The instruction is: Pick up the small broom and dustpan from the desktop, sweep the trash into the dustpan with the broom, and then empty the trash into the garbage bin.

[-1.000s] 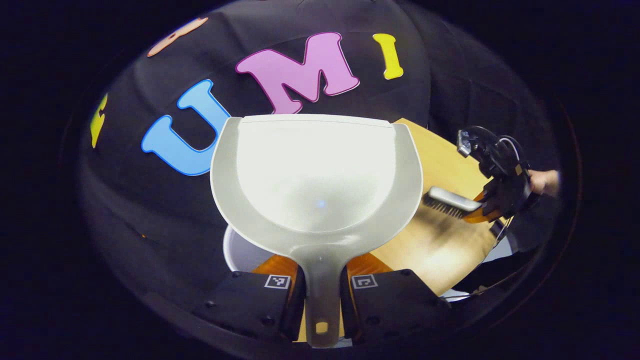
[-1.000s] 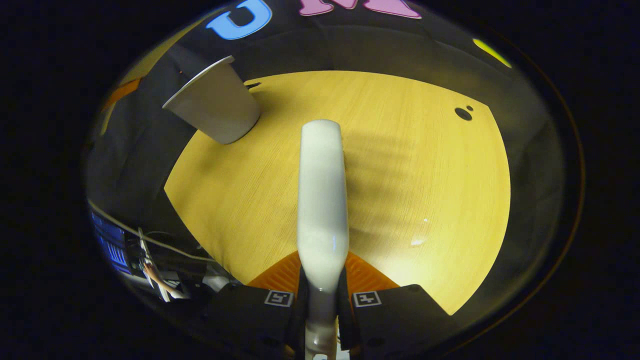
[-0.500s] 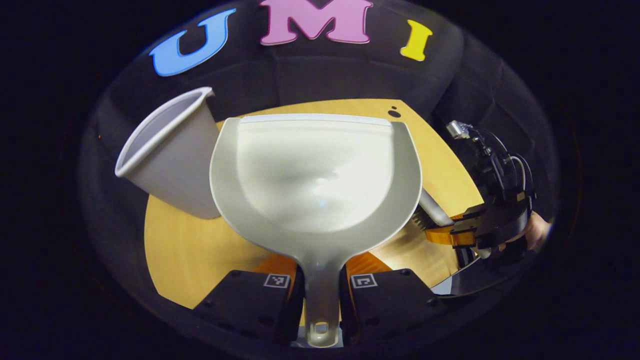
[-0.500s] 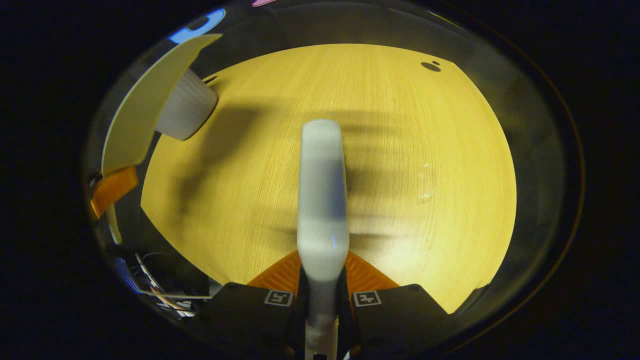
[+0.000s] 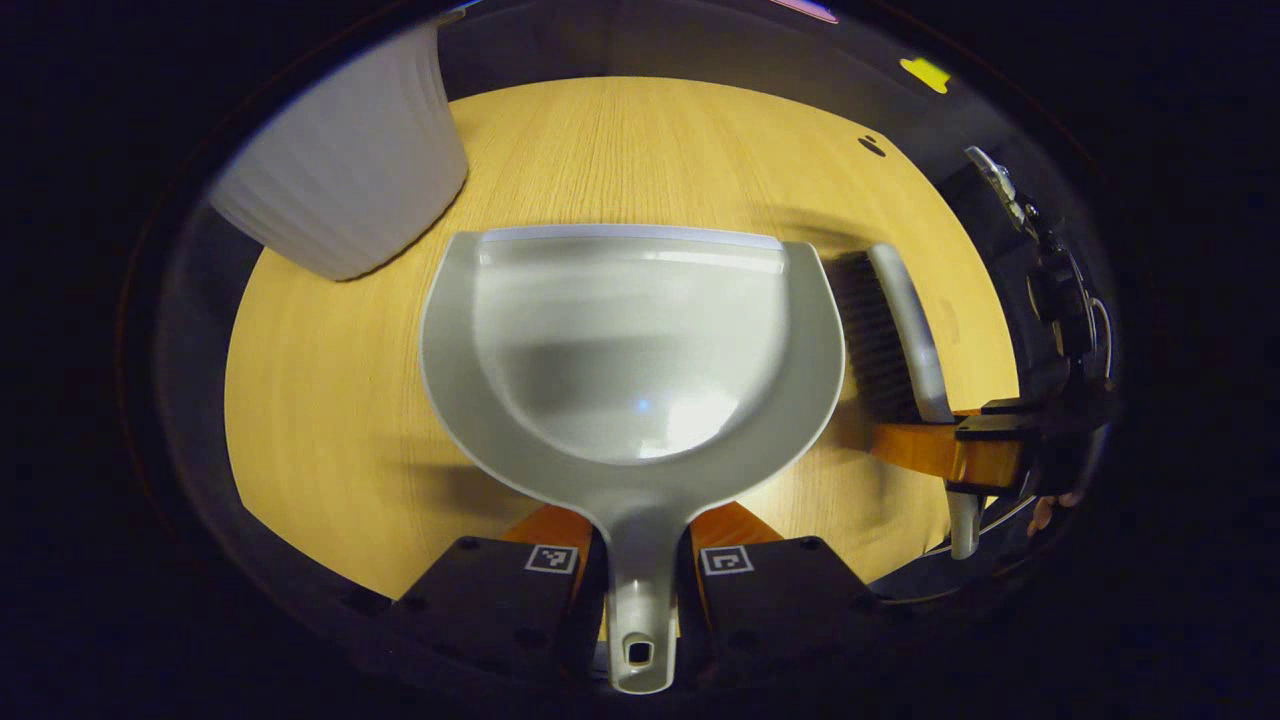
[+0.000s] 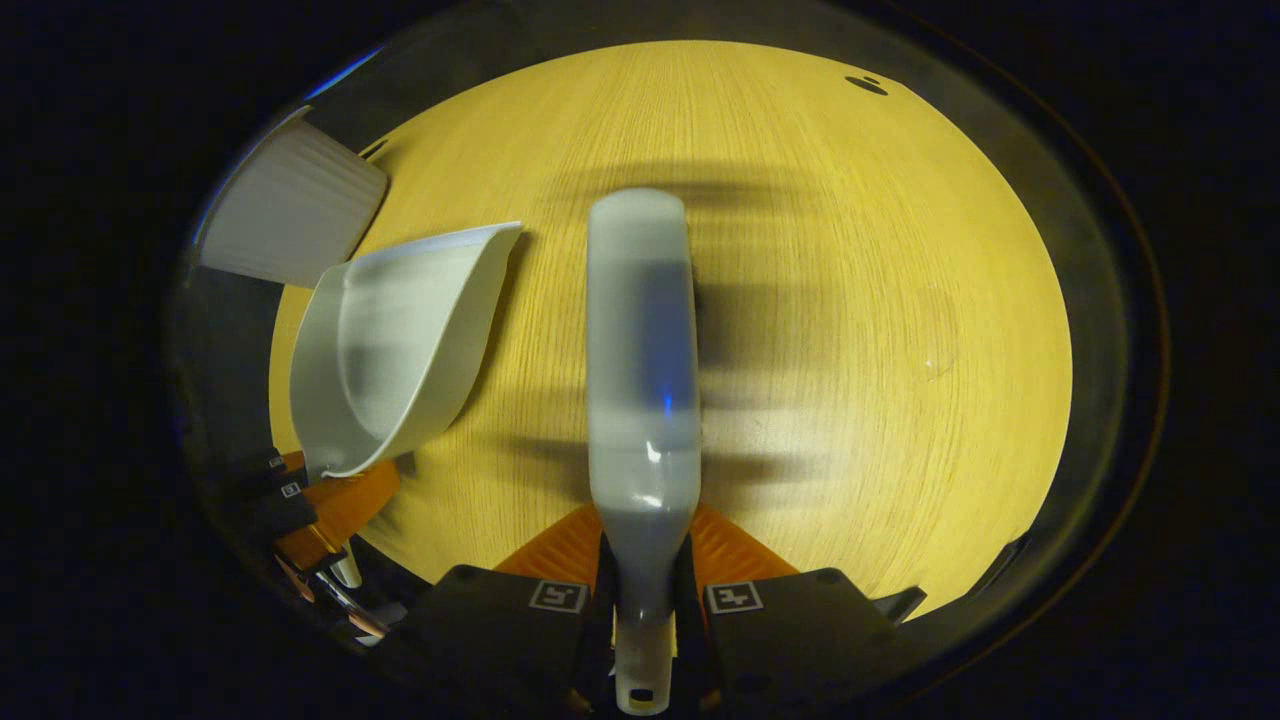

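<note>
In the left gripper view, the left gripper (image 5: pixel 640 570) is gripping the dustpan (image 5: pixel 630 340) handle between its jaws, over the counter (image 5: pixel 330 400). Beside it, the right gripper (image 6: pixel 640 590) is clamping the broom (image 6: pixel 640 350) handle. The garbage bin (image 5: pixel 340 190) is standing farther back.

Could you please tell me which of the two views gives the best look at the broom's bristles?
The left gripper view: it catches the broom side-on beside the dustpan, so the dark bristles show along its back. The right gripper view looks down the broom's back from above, so the bristles stay hidden underneath.
</note>
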`<action>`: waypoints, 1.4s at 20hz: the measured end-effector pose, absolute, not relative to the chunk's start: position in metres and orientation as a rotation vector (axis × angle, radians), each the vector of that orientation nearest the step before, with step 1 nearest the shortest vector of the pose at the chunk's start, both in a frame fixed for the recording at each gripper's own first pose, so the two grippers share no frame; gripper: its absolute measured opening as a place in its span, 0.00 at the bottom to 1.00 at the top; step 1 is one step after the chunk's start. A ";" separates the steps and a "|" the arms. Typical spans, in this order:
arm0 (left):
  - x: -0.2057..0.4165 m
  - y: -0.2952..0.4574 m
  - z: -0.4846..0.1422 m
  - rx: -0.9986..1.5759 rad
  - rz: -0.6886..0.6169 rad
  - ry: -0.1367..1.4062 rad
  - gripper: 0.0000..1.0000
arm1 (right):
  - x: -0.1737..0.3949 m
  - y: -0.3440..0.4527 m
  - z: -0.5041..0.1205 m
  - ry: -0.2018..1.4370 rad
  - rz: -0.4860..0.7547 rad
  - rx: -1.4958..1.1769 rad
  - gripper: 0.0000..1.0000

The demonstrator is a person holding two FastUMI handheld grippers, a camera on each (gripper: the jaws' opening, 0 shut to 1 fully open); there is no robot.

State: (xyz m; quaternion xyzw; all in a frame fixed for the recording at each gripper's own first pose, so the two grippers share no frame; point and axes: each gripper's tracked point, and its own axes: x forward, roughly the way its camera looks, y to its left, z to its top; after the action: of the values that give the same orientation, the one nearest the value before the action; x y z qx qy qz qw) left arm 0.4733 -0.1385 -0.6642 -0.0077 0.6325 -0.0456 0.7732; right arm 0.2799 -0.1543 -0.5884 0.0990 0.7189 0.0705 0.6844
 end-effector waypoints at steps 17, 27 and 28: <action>0.468 -0.141 -0.598 -0.051 -0.166 1.309 0.86 | 0.316 -0.164 -0.494 1.343 0.162 0.242 0.86; 0.459 -0.118 -0.341 0.081 -0.118 0.429 0.84 | 0.355 -0.207 -0.243 0.406 0.050 0.180 0.97; 0.452 -0.119 -0.328 0.098 -0.122 0.393 0.84 | 0.359 -0.207 -0.234 0.340 0.059 0.168 0.97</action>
State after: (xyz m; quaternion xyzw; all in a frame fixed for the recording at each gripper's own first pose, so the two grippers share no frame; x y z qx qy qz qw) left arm 0.4525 -0.1192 -0.3285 0.0487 0.1950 -0.0606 0.9777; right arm 0.3593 -0.2069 -0.2336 0.0833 0.1690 0.0292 0.9816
